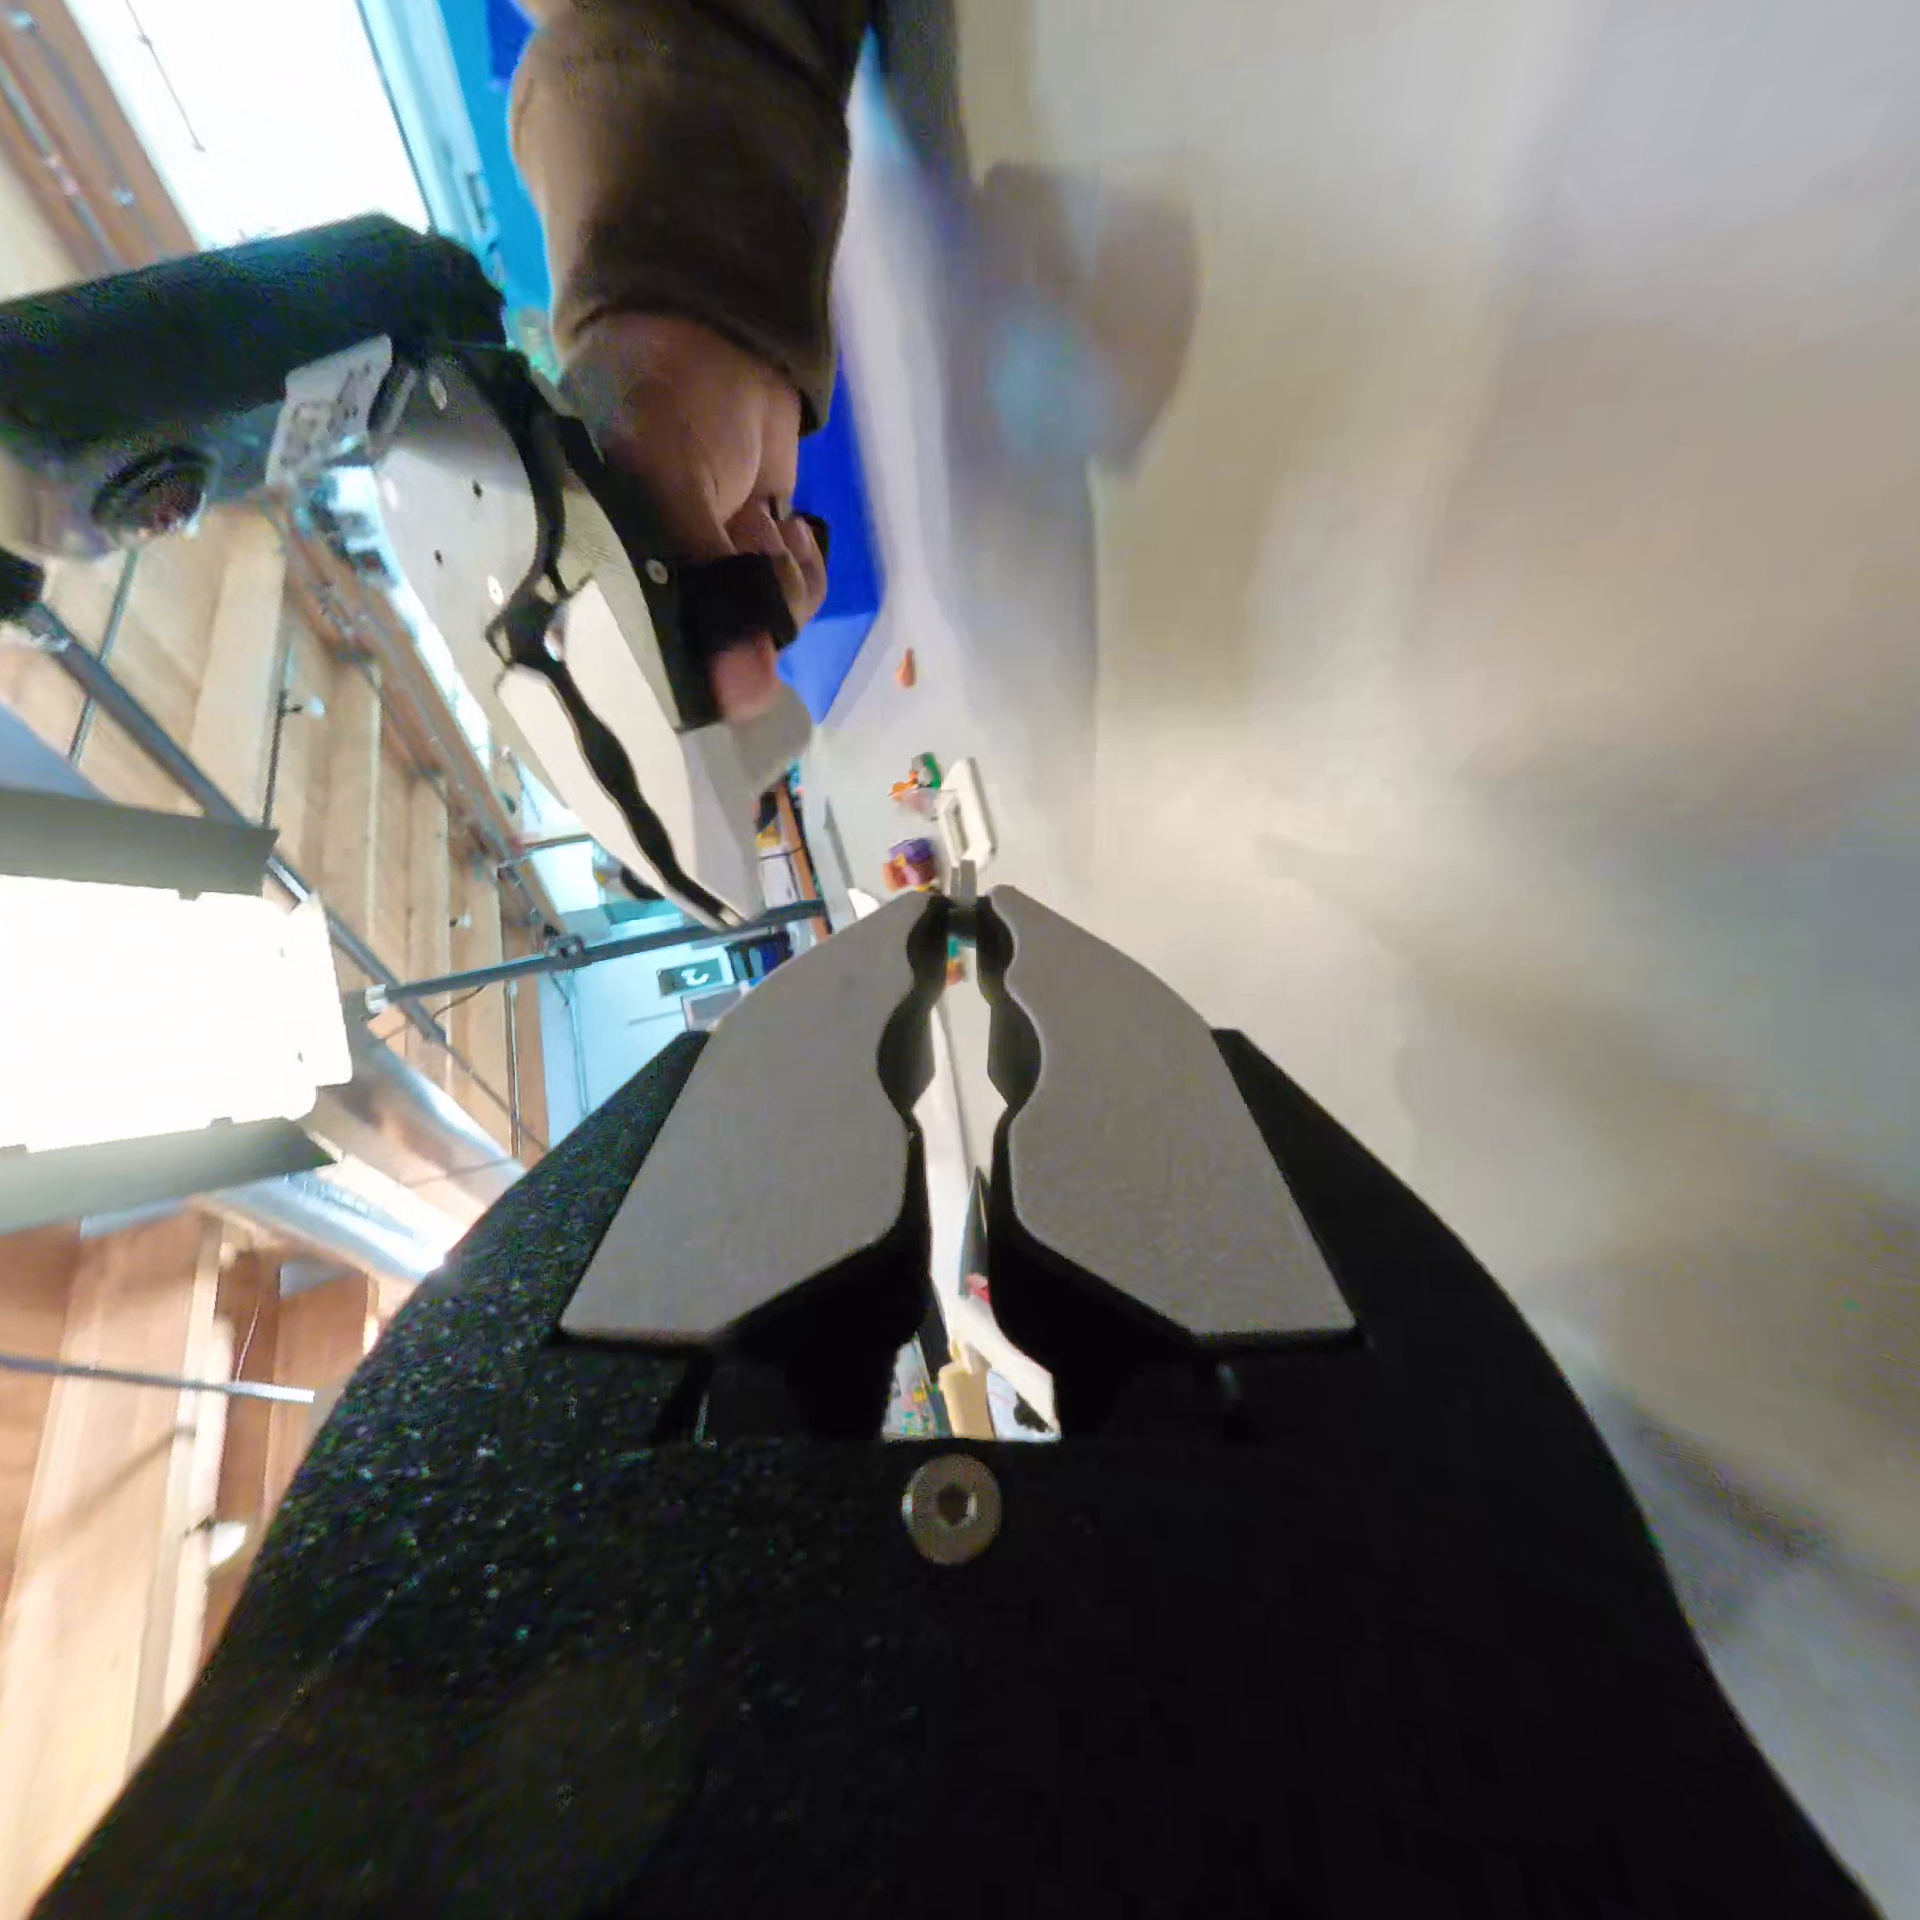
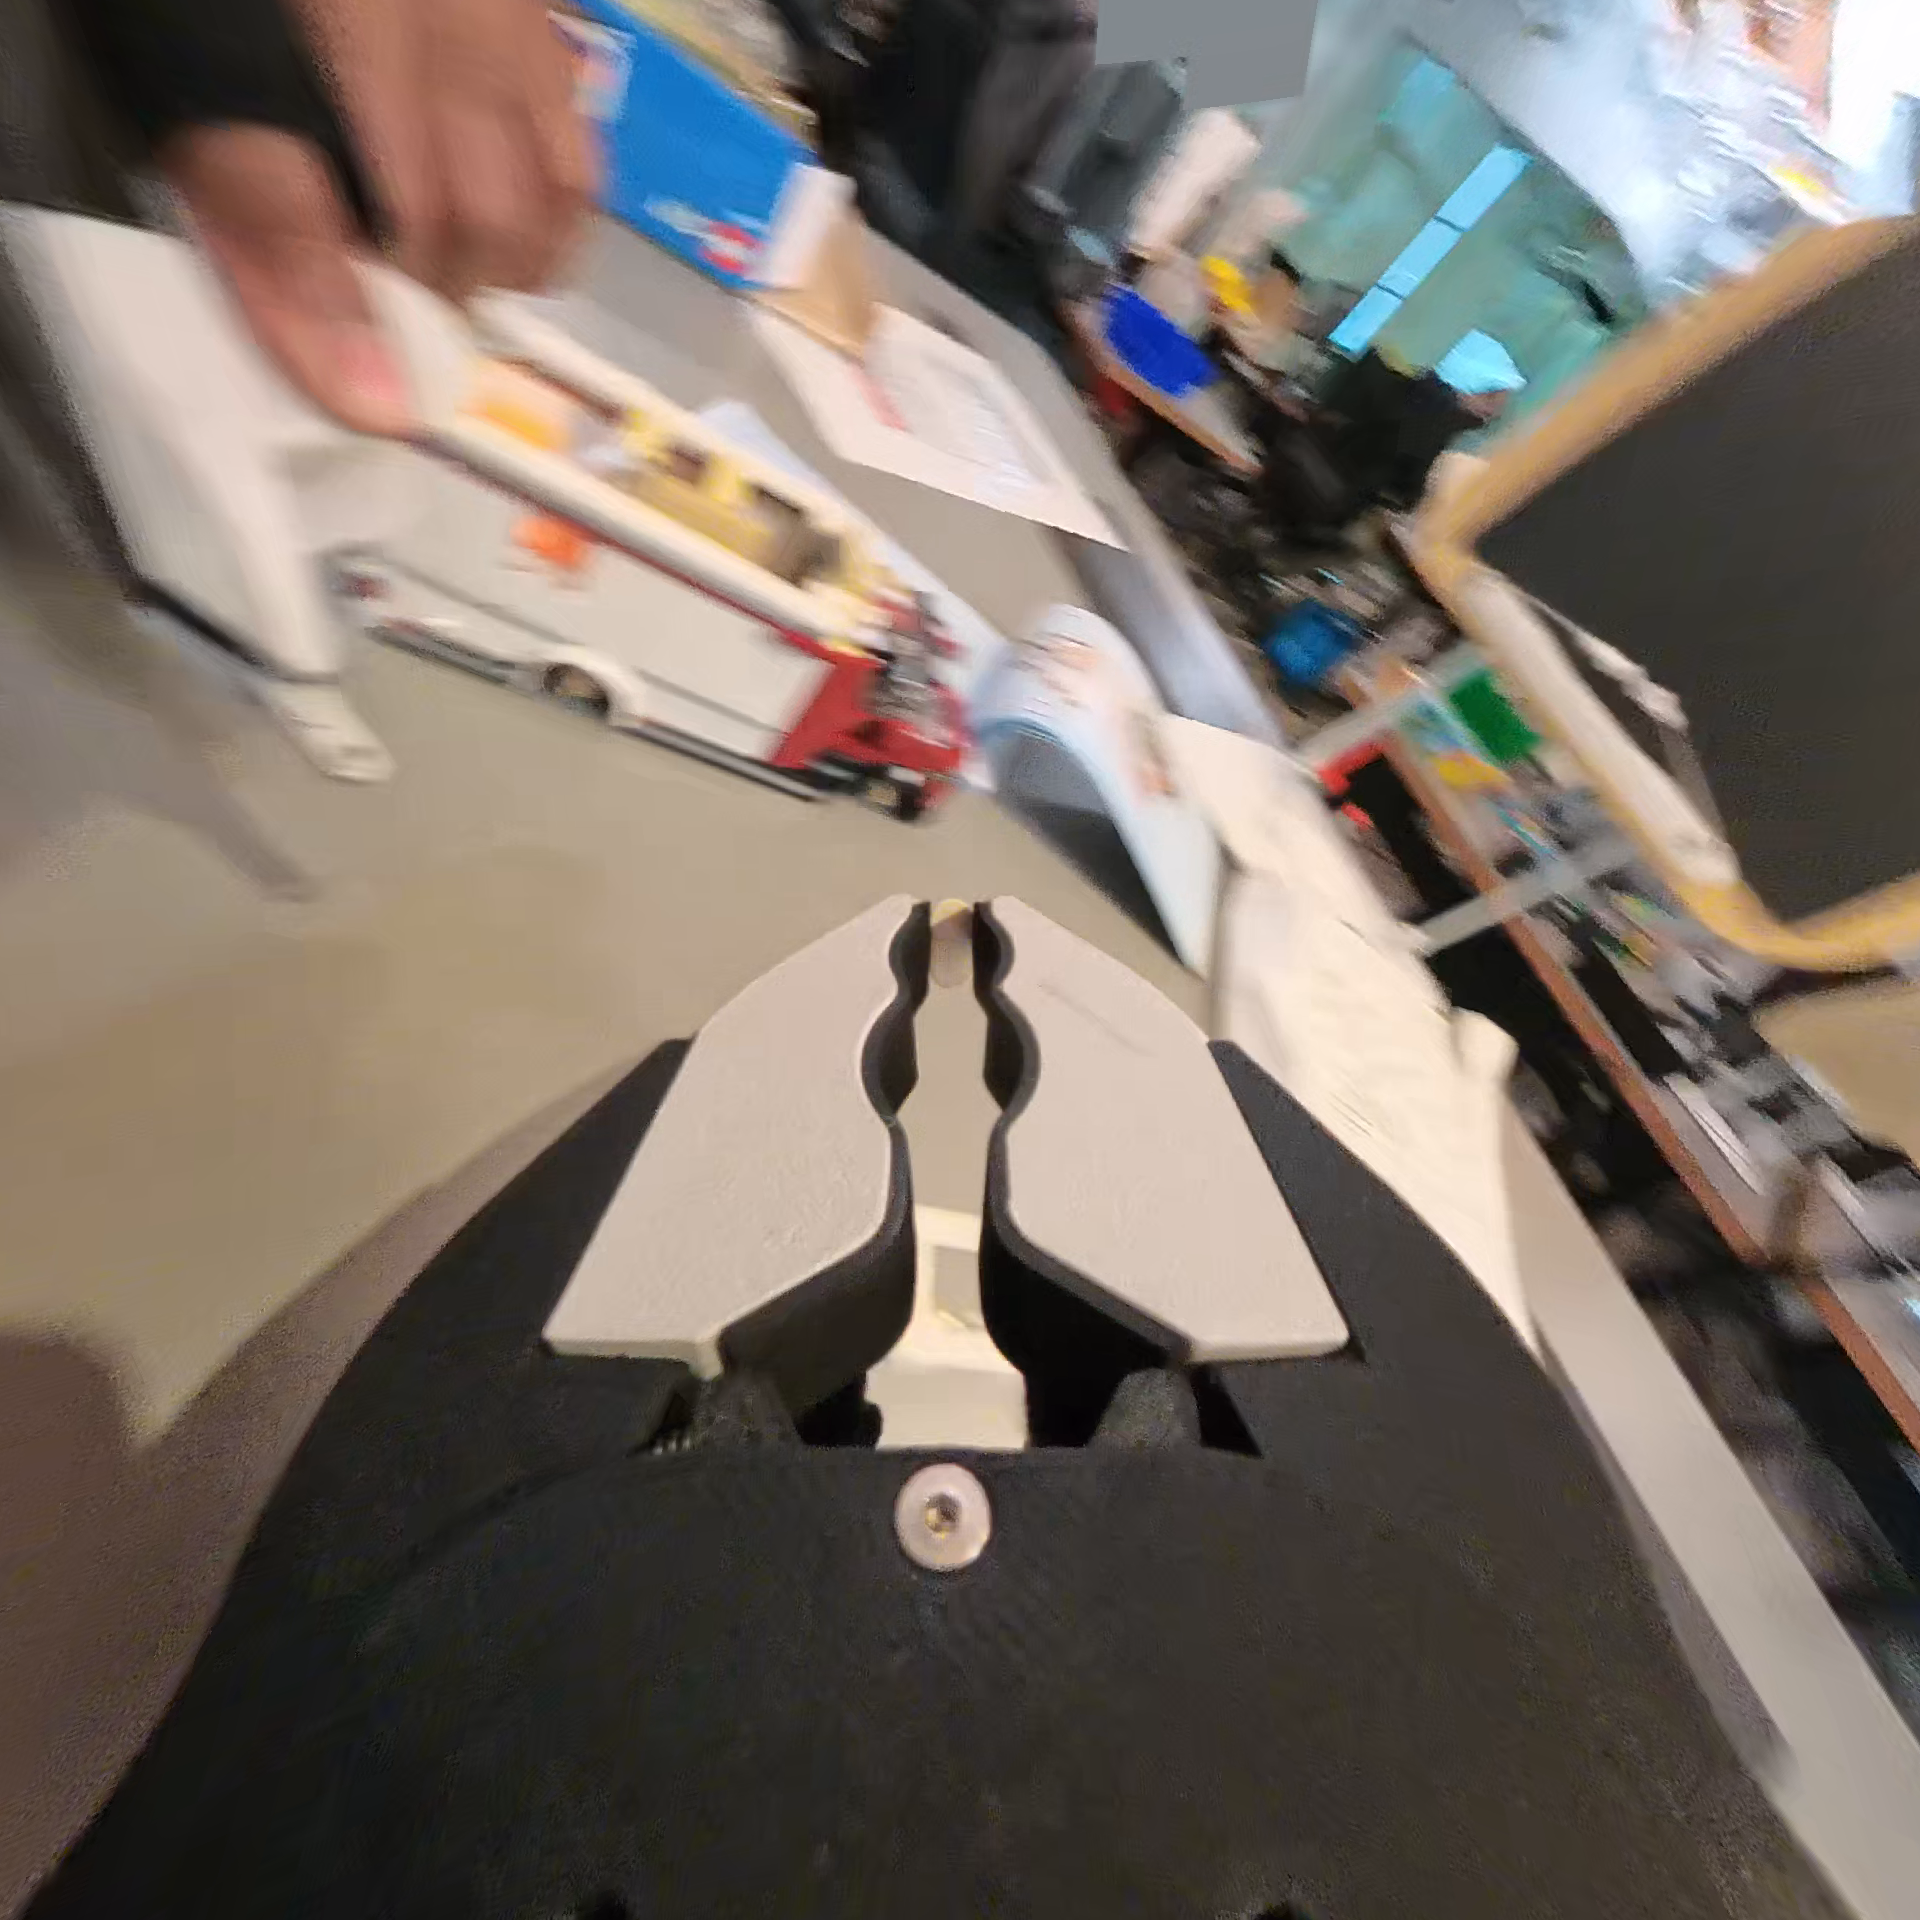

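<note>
- The left hand-held gripper (image 1: 961,914) has its two grey fingers (image 1: 790,1122) drawn close together. A small dark piece (image 1: 958,920) sits between the tips, which appear clamped on it, though the piece is too small to identify.
- Just beyond those tips, on the grey bench (image 1: 1455,727), lie a white frame-like part (image 1: 971,805) and small clusters of coloured bricks (image 1: 909,862).
- The view is rolled on its side, and the bench fills its right half.
- Farther from the white frame-like part, a person's hand (image 1: 717,457) in a brown sleeve grips the other hand-held gripper.
- The right hand-held gripper (image 2: 951,920) is nearly closed on a small pale yellow piece (image 2: 949,940). It is wedged at the tips with both fingers (image 2: 779,1122) against it.
- Well beyond the pale yellow piece stands a white and red toy truck (image 2: 727,665) built of bricks, resting on the bench (image 2: 416,935).
- A blurred hand (image 2: 395,197) holds something white over the rear of the truck.
- An open booklet (image 2: 1101,727) lies just beside the truck's red cab, and printed sheets (image 2: 956,416) lie behind it.
- A blue box (image 2: 686,145) stands farther back than the truck.
</note>
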A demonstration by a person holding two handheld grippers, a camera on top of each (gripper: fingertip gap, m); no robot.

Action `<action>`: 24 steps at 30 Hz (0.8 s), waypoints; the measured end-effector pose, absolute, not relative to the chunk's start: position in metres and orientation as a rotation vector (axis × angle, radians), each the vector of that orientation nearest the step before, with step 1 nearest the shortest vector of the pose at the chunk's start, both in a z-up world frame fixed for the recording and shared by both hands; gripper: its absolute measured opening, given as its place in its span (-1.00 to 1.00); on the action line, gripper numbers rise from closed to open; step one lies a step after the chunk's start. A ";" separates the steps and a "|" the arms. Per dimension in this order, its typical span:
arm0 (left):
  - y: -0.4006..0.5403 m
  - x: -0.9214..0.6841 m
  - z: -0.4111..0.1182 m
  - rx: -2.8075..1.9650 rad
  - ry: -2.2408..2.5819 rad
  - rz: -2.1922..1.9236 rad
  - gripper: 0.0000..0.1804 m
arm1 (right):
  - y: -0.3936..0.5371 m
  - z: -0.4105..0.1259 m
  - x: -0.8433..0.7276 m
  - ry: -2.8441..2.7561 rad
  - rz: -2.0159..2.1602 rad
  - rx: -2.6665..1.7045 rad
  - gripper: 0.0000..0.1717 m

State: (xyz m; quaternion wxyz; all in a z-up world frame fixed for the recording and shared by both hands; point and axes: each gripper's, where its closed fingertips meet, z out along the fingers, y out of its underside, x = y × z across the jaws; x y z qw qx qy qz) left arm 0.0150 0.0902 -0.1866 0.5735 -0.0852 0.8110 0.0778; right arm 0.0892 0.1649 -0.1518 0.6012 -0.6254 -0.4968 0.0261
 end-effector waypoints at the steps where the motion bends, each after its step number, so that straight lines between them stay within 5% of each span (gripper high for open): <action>1: 0.094 0.015 -0.183 -0.221 1.877 0.180 -0.95 | 0.175 -0.138 0.110 -1.058 0.000 -1.478 -0.91; 5: 0.108 0.014 -0.175 -0.285 1.824 0.214 -0.95 | 0.202 -0.096 0.233 -0.667 -0.345 -1.607 -0.91; 12: 0.116 0.015 -0.169 -0.344 1.788 0.223 -0.95 | 0.195 -0.107 0.351 -0.358 -0.574 -1.838 -0.75; 24: 0.118 0.022 -0.158 -0.436 1.691 0.142 -0.94 | 0.159 -0.117 0.137 -1.118 -0.420 -1.305 -0.73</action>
